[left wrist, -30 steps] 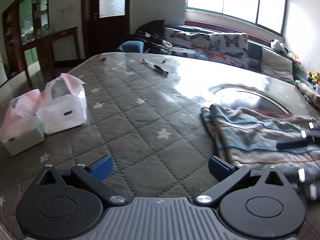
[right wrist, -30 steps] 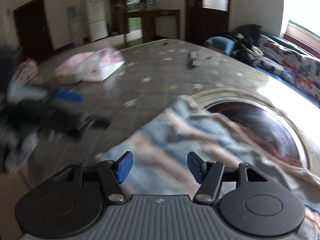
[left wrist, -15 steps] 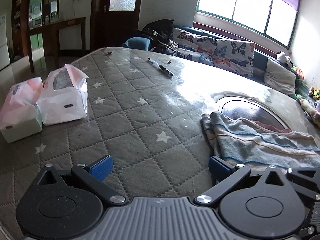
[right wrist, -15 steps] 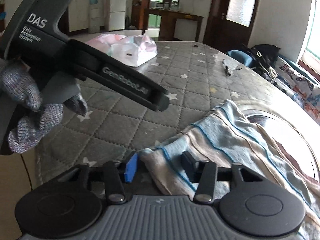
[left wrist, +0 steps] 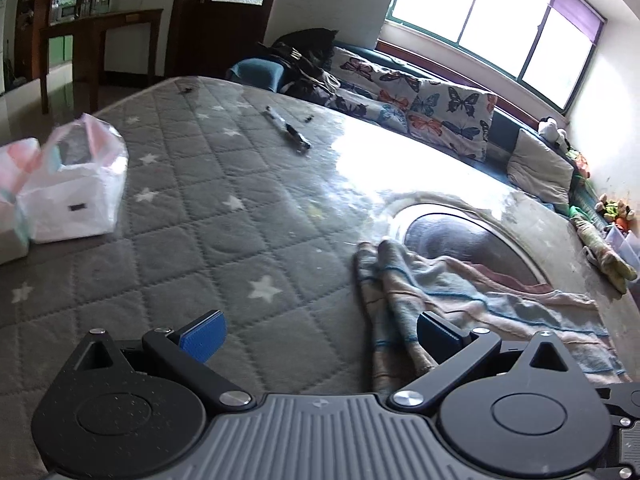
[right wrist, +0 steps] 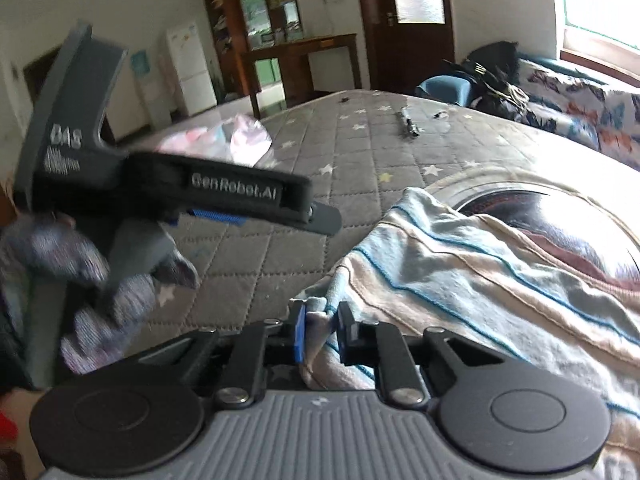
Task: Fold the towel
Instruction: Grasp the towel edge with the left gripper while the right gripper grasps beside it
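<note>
right gripper (right wrist: 322, 330) clamped on towel (right wrist: 460, 264) corner, jaws just closing.
we judge it soft, light, probably floppy; left gripper (left wrist: 320, 334) apart, should take the near edge.

Grey star-quilted mattress (left wrist: 224, 208) bearing striped towel (left wrist: 460, 300), white bags (left wrist: 68, 196), black pen (left wrist: 288, 132).

The right claw (right wrist: 322, 330) has just been closing: its jaws, wide apart a second ago, now pinch the near corner of the striped towel (right wrist: 460, 264) between the pads. The left claw (left wrist: 320, 332) has shifted toward the towel (left wrist: 460, 300); its right finger (left wrist: 436, 334) now overlaps the towel's left edge. The gloved hand (right wrist: 100, 280) holding it now appears left of the right claw.
</note>
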